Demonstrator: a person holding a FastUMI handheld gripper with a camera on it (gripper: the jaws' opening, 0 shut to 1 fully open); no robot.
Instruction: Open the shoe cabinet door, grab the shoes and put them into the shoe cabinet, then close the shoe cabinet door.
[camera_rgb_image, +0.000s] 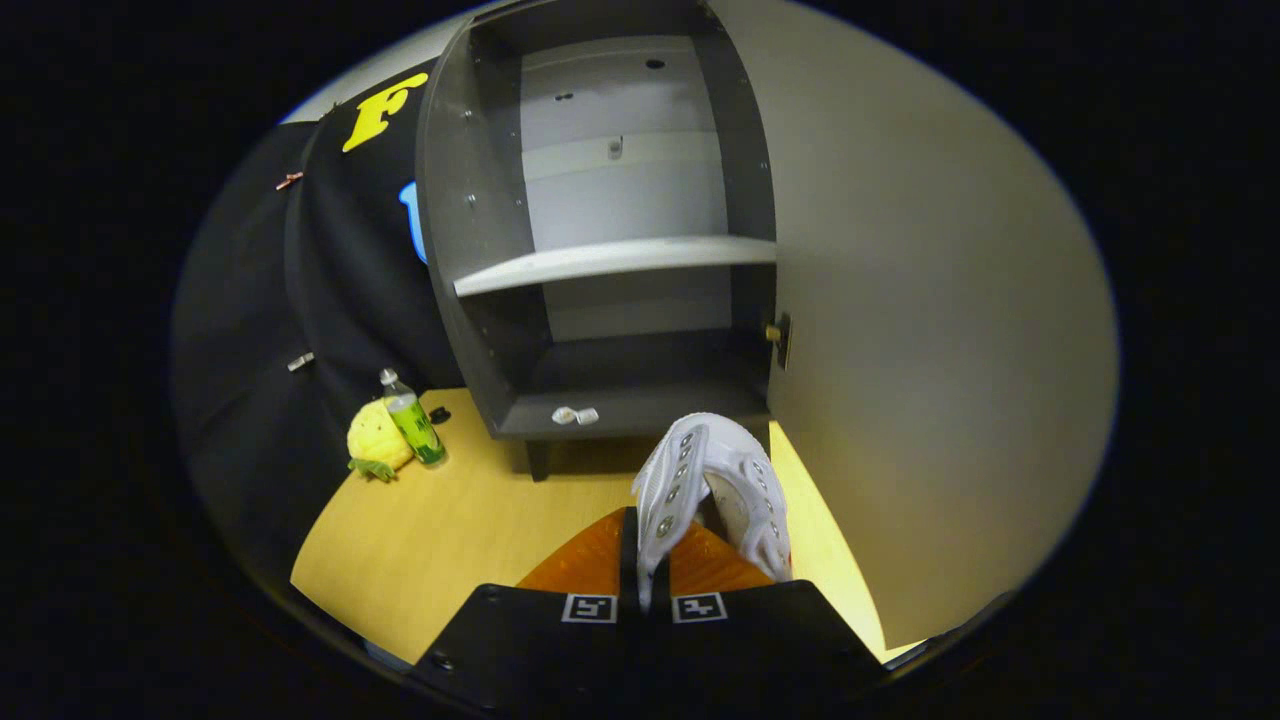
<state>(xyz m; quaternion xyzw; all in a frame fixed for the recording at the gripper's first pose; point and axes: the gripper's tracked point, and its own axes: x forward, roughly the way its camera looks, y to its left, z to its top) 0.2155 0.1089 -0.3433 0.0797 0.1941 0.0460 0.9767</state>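
The claw (645, 565) at lower centre pinches the side wall of a white shoe (715, 485). Beyond it stands the open shoe cabinet (600, 260), its door (920, 330) swung right.

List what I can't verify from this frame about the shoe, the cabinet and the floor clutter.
- Shoe: its heel and sole are hidden behind the gripper fingers shut on its side wall.
- Shoe cabinet: the lower compartment is too dark to see into; the open door hides whatever lies behind it.
- Bottle label: too small to make out.
- Yellow toy: partly covered by the bottle.
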